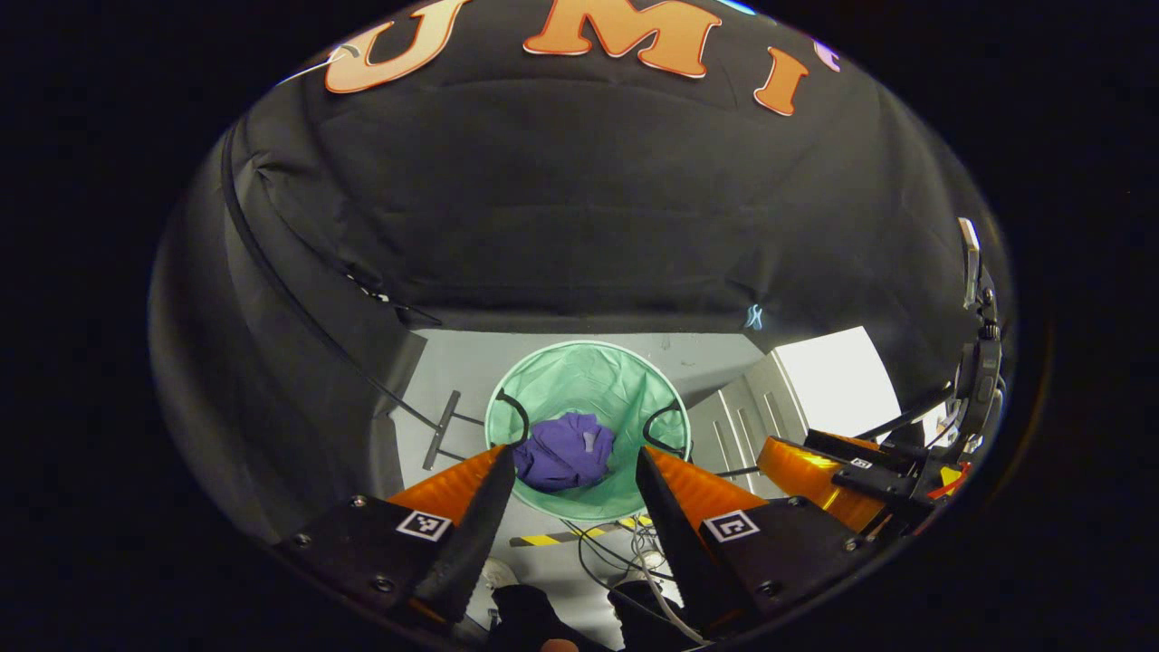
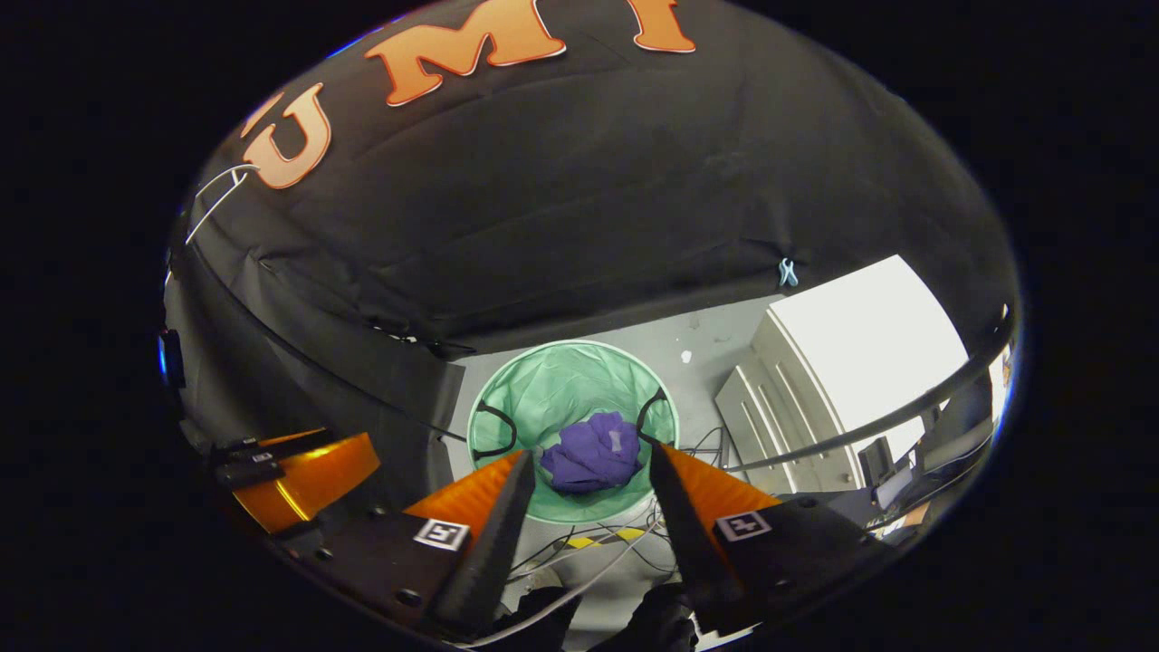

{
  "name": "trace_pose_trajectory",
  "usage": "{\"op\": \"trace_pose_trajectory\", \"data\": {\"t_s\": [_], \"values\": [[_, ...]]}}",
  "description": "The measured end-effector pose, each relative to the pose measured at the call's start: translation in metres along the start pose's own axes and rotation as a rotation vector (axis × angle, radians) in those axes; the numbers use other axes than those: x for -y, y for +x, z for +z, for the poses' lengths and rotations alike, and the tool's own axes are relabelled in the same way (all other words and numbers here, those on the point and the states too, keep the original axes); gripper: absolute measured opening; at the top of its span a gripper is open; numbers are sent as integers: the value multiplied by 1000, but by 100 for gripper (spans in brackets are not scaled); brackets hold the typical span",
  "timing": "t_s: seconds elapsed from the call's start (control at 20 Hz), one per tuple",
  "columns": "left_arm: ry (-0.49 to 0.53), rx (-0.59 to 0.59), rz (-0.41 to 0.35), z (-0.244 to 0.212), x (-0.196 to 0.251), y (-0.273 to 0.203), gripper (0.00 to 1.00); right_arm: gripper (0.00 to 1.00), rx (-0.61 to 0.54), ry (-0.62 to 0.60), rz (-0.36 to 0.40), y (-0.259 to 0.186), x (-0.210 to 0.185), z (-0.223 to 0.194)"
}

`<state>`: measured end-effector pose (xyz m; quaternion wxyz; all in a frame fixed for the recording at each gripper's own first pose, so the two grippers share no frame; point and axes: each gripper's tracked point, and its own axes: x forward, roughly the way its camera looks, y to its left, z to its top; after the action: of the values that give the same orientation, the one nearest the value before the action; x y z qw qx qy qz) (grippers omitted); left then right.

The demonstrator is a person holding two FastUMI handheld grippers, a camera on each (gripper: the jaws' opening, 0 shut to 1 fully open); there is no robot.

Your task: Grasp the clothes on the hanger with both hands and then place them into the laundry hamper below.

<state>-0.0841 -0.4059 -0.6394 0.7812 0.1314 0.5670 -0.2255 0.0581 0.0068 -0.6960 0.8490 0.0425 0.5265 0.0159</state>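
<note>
Now, in the left gripper view, I see the purple clothes (image 1: 563, 451) bunched at the bottom of the green laundry hamper (image 1: 589, 376), so I judge the drop done; my left gripper (image 1: 570, 471) hangs above the hamper, fingers spread wide, holding nothing. In the right gripper view, the clothes (image 2: 593, 453) lie inside the hamper (image 2: 561, 380), and my right gripper (image 2: 589, 475) hovers above it, likewise released and empty.
</note>
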Motion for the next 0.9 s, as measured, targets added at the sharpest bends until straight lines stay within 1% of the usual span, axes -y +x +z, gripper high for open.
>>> {"op": "trace_pose_trajectory", "data": {"t_s": [0.05,0.1,0.15,0.2,0.25,0.3,0.35,0.4,0.45,0.5,0.55,0.6,0.65,0.7,0.75,0.9], "values": [[5,25,18,2,-6,-13,89,97,14,-7,-2,-11,-2,-1],[6,48,33,3,-11,-25,90,89,31,-13,-1,-20,-5,-1],[2,73,45,3,-14,-37,95,92,51,-19,2,-29,-8,-5],[-3,93,49,0,-14,-47,93,99,71,-28,9,-39,-13,-8],[-6,113,49,-2,-15,-54,94,99,96,-43,27,-48,-20,-9],[-15,149,51,-2,-18,-63,94,91,122,-58,42,-58,-27,-7],[-22,179,57,1,-21,-72,94,99,148,-62,39,-65,-29,-5],[-17,194,57,-1,-22,-83,94,99,167,-55,28,-79,-32,-3],[-1,218,53,0,-24,-97,94,99,202,-50,40,-91,-37,1],[18,260,61,7,-27,-106,94,99,243,-52,52,-102,-44,9],[37,302,83,15,-35,-116,94,99,281,-56,49,-115,-47,16],[36,331,105,17,-40,-125,96,98,315,-60,38,-127,-47,23],[19,344,101,16,-41,-136,98,99,346,-65,35,-140,-47,27],[0,364,79,15,-36,-144,98,99,374,-74,39,-152,-51,32],[-15,387,72,19,-34,-155,97,98,397,-88,38,-161,-53,37],[-14,486,97,36,-45,-190,97,98,476,-126,33,-190,-60,51]]}}
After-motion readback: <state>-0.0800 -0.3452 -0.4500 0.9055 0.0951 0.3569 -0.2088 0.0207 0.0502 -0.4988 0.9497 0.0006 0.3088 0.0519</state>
